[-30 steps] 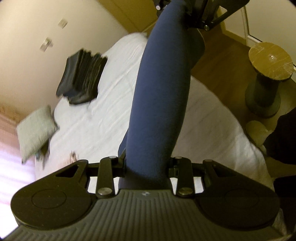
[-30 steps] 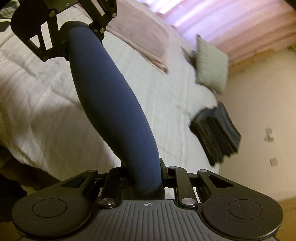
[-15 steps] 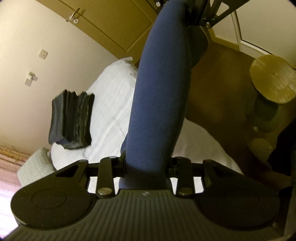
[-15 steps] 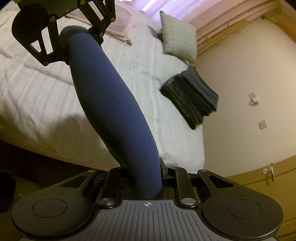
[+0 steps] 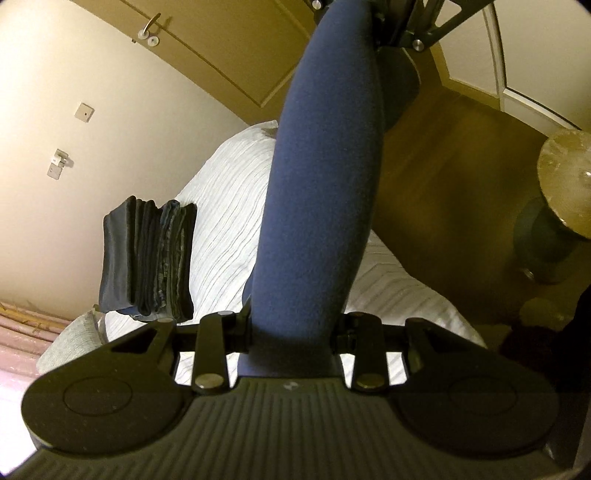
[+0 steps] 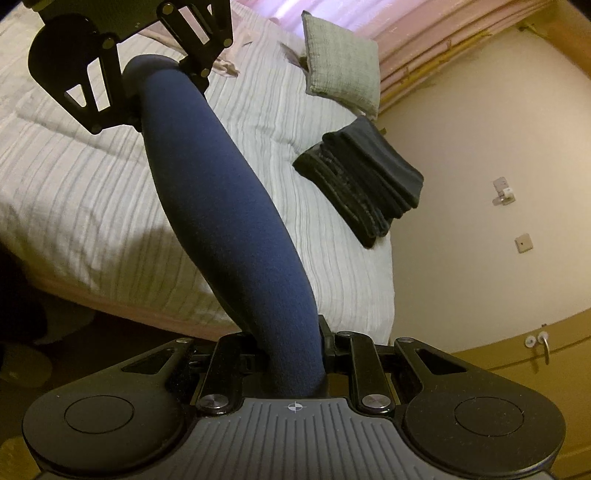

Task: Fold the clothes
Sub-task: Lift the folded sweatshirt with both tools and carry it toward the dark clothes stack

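A navy blue garment (image 5: pixel 317 206) is stretched as a taut, bunched band between my two grippers, in the air above the white bed (image 5: pixel 225 206). My left gripper (image 5: pixel 295 332) is shut on one end, its fingertips hidden by the cloth. My right gripper (image 6: pixel 291 354) is shut on the other end. Each gripper also shows at the far end of the band in the other view: the right gripper (image 5: pixel 402 26) and the left gripper (image 6: pixel 125 74). A stack of folded dark clothes (image 6: pixel 362 181) lies near the bed's corner by the wall.
A grey cushion (image 6: pixel 343 55) lies on the bed beyond the stack (image 5: pixel 147 258). A round side table (image 5: pixel 565 184) stands on the wooden floor beside the bed. Wardrobe doors (image 5: pixel 229 40) and a cream wall with switches border the bed's far side.
Both grippers have swung and tilted together with the garment still taut between them. The wall and wardrobe have come into view, and the stack sits lower in the left view.
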A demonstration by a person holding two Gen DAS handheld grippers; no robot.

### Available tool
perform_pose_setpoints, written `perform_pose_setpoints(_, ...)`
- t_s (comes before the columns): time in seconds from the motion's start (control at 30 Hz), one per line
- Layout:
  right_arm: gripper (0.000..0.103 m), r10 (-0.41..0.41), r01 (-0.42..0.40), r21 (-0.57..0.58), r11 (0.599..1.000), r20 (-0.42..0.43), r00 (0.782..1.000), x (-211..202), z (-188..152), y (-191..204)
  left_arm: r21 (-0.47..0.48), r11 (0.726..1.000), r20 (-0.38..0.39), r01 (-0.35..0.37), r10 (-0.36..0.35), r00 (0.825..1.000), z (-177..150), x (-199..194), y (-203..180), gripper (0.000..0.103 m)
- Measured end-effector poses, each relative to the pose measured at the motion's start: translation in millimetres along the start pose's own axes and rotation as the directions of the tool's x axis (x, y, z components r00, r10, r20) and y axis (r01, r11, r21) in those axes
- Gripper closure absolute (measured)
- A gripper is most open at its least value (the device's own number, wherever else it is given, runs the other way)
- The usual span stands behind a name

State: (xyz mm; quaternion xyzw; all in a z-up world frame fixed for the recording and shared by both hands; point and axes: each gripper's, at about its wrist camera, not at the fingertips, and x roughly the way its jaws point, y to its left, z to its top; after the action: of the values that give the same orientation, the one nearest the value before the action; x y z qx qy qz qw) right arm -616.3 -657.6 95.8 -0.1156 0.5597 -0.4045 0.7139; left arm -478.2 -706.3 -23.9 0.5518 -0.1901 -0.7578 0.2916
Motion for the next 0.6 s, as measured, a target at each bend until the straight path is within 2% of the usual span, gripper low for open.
perform_pose_setpoints(0.17, 0.084, 0.020, -0.021, -0.029, 0.999, -0.017, 1.000, 46.3, 8.4, -32.8, -0.035, 0.999, 0.020, 0.008, -0.007, 1.000, 2.1, 35.8, 29.0, 0.073)
perform_pose_setpoints(0.33, 0.084, 0.012, -0.014, -0.060, 0.998, -0.034, 0.999, 85.6, 29.5, -81.5, -0.062, 0.998, 0.039, 0.007, -0.004, 0.999, 13.3, 69.3, 78.3, 0.073)
perform_pose_setpoints(0.6, 0.084, -0.057, 0.062, -0.118, 0.991, 0.044, 0.997, 130.3, 82.3, -160.8, -0.094, 0.988, 0.056, -0.120, 0.125, 0.991, 12.7, 94.2, 175.4, 0.073)
